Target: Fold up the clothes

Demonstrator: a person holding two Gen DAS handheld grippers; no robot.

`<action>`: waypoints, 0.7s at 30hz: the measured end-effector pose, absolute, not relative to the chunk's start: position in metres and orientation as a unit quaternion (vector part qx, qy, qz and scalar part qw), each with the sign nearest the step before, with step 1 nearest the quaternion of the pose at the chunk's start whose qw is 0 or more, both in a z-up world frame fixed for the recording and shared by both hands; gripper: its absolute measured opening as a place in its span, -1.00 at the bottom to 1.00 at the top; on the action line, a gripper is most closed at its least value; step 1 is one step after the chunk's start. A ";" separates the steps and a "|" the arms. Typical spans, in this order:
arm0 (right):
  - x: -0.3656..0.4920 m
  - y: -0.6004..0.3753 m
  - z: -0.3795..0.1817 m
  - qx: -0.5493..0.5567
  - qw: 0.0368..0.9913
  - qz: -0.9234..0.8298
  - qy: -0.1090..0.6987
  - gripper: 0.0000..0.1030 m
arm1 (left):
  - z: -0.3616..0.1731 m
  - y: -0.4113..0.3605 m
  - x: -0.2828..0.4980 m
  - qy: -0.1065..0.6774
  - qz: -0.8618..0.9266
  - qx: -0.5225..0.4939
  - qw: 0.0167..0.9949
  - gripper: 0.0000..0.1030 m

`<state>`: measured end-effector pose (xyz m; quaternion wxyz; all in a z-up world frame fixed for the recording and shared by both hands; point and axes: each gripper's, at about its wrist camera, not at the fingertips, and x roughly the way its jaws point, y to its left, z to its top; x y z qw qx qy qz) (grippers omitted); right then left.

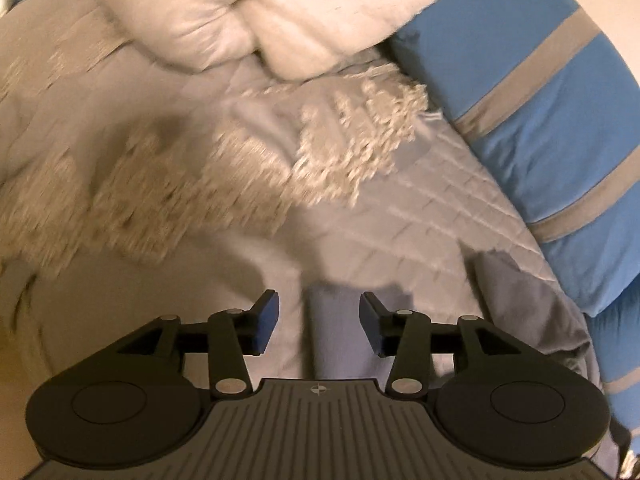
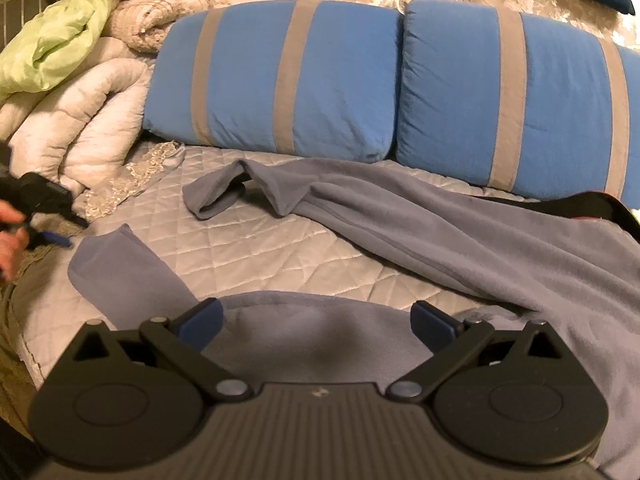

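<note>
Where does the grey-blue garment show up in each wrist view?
Left wrist view: only parts of the grey-blue garment show, a bunched piece at lower right and a strip just beyond the tips of the left tongs.
Right wrist view: the garment spreads from centre to the right edge, one sleeve lying at lower left.
Shared landmark: the blue striped pillow, on the right in the left view, across the top in the right view.

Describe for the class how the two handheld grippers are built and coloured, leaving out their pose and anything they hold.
The left gripper and right gripper look alike: matt black plastic, two round discs flanking a ribbed grey centre plate with a small crosshair mark, scissor-like link arms with silver pivot pins, and blue pads lining the black fingers. No cables or sleeve show.
</note>
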<state>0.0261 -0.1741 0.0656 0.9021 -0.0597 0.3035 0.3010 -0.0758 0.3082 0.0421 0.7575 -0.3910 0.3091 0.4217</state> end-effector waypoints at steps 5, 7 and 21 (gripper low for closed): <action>0.026 -0.172 0.064 -0.072 0.901 0.305 0.299 1.00 | 0.046 0.314 -0.043 0.318 0.372 -0.309 0.816 -0.17; 0.027 -0.172 0.064 -0.074 0.901 0.305 0.300 1.00 | 0.044 0.313 -0.028 0.334 0.349 -0.282 0.829 -0.17; 0.033 -0.170 0.061 -0.078 0.899 0.307 0.303 1.00 | 0.025 0.300 0.008 0.382 0.330 -0.210 0.837 -0.92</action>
